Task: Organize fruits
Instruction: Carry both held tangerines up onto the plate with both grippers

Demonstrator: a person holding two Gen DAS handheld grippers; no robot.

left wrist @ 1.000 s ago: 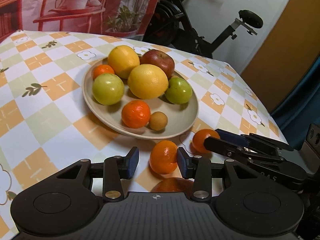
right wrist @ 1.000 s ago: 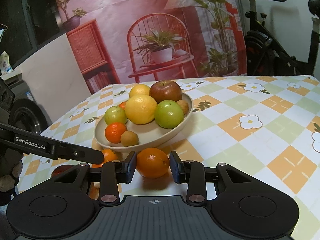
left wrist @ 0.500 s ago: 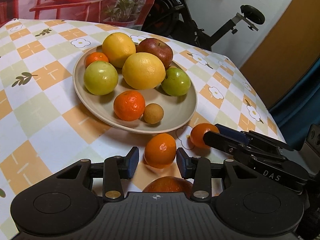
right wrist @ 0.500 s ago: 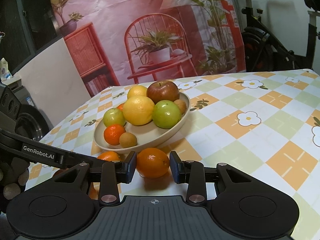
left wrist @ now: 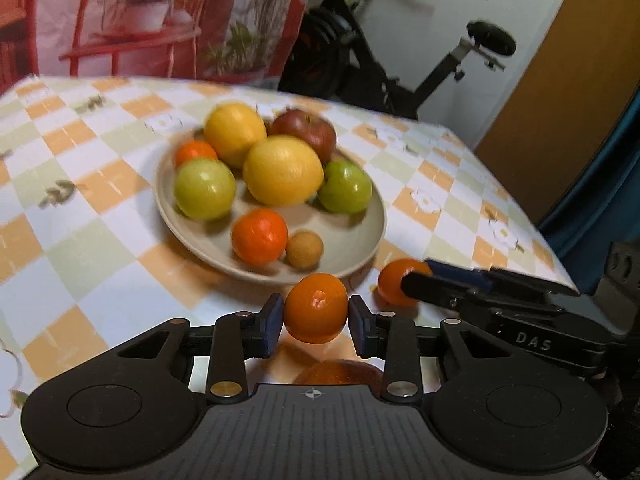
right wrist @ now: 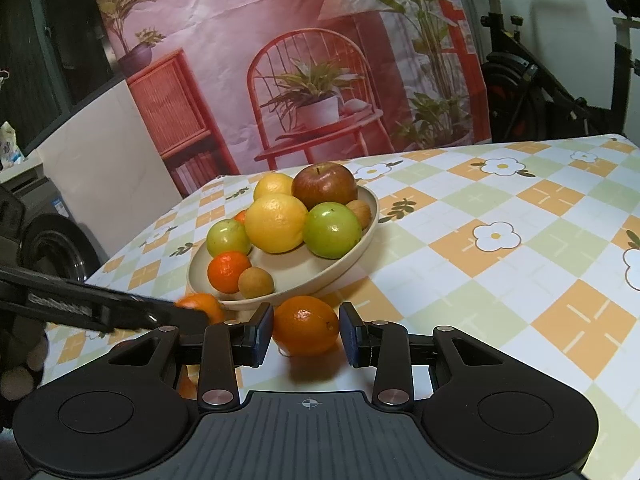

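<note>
Left gripper [left wrist: 316,322] jaws closing onto small round orange tangerine [left wrist: 316,308], now lifted just before beige ceramic plate [left wrist: 176,224]; a second ago it sat loose between wider jaws. Right gripper [right wrist: 306,334] unchanged, clamped on larger orange [right wrist: 306,325]. Both seem ready for plating.

A printed backdrop [right wrist: 304,64] of a red chair and potted plants hangs behind the checked tablecloth [right wrist: 520,216]. An exercise bike [left wrist: 384,68] stands beside an orange wall panel [left wrist: 560,92].

Black hand-held gripper [left wrist: 316,322], blue pads [left wrist: 274,322], brass rivets, white "DAS" lettering.
</note>
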